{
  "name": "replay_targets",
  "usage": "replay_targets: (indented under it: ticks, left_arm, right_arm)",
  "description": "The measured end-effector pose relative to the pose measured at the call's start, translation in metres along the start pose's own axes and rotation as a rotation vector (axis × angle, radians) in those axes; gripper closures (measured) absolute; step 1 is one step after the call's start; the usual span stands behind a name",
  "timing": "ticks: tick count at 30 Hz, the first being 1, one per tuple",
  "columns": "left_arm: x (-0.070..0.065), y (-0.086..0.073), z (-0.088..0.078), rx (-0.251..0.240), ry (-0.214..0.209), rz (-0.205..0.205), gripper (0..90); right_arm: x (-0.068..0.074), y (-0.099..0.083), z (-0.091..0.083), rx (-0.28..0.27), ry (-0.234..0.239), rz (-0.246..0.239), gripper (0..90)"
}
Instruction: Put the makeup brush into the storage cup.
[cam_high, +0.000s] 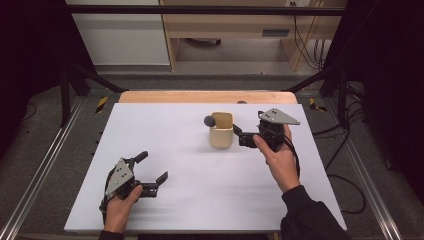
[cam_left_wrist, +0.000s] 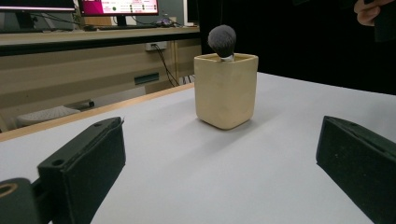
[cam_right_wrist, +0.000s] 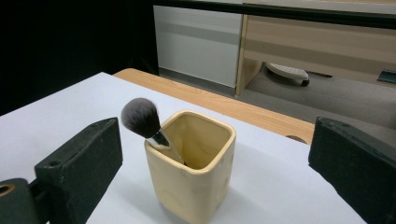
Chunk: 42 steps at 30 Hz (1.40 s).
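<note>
I see the cream ceramic cup (cam_right_wrist: 191, 172), square with rounded corners, upright on the matte white worktop (cam_high: 190, 165). A fluffy dark brush (cam_right_wrist: 142, 119) leans inside it. Right gripper (cam_high: 239, 136) sits just beside the cup, fingers spread wide, empty. Left gripper (cam_high: 152, 172) is well apart from the cup, also wide open, empty.

Two hand-held black grippers, one dark sleeve

The left gripper (cam_high: 152, 172) and right gripper (cam_high: 237, 133) each carry blocky black jaws, a grey three-cornered plate with dark dots, and a black trailing cable.
</note>
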<state>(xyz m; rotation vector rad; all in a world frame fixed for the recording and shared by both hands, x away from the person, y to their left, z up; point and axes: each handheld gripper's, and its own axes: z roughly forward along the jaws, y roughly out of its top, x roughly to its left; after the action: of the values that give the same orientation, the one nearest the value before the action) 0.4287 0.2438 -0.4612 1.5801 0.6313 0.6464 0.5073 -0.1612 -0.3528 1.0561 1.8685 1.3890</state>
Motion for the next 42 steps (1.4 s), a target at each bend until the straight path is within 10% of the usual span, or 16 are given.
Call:
replay_targets:
  ticks: [42]
  left_arm:
    - [-0.001, -0.001, 0.000, 0.005, -0.001, 0.006, 1.2]
  right_arm:
    - [-0.025, -0.027, -0.037, 0.032, -0.034, 0.029, 3.1]
